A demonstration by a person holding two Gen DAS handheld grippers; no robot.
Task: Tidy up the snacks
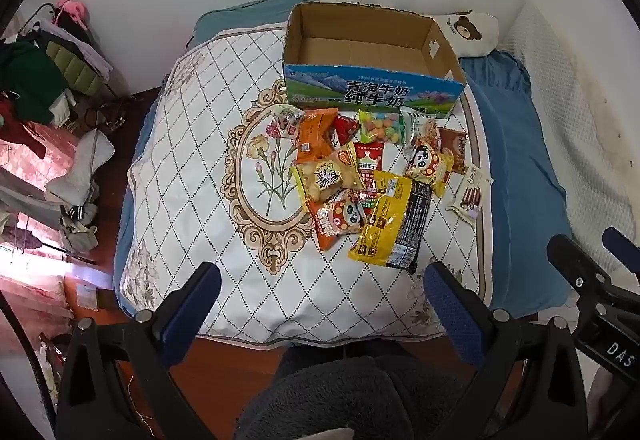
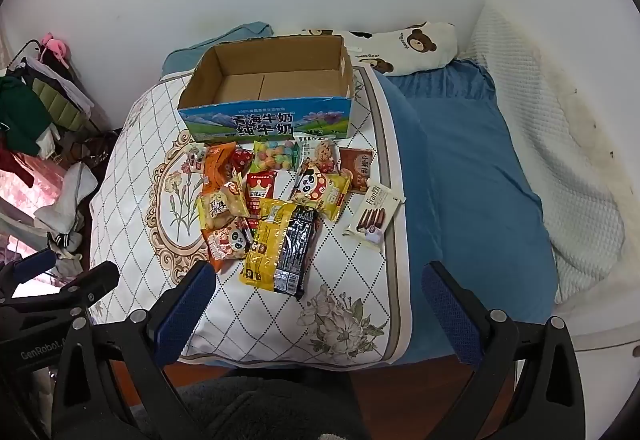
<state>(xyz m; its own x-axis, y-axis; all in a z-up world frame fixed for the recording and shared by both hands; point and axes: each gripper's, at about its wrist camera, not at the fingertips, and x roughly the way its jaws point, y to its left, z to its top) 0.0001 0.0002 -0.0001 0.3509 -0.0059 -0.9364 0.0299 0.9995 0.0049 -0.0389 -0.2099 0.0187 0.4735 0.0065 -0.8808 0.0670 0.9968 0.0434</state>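
An empty cardboard milk box (image 1: 374,95) (image 2: 266,121) with a blue printed front stands on the quilted bed cover. Just in front of it lie several snack packets: a yellow bag (image 1: 382,220) (image 2: 268,240), a black packet (image 1: 416,224) (image 2: 296,252), panda packets (image 1: 430,165) (image 2: 320,191), a colourful candy bag (image 1: 380,127) (image 2: 276,155) and a white biscuit pack (image 1: 468,193) (image 2: 374,217). My left gripper (image 1: 322,280) hangs open above the near end of the bed, nothing between its fingers. My right gripper (image 2: 320,280) is open too, just short of the yellow bag.
The quilted cover (image 1: 192,175) lies over a blue sheet (image 2: 480,175). A bear-print pillow (image 2: 412,43) sits behind the box. Clothes are piled on a rack (image 1: 44,79) at the left. A fuzzy dark slipper (image 1: 352,400) and wooden floor show below.
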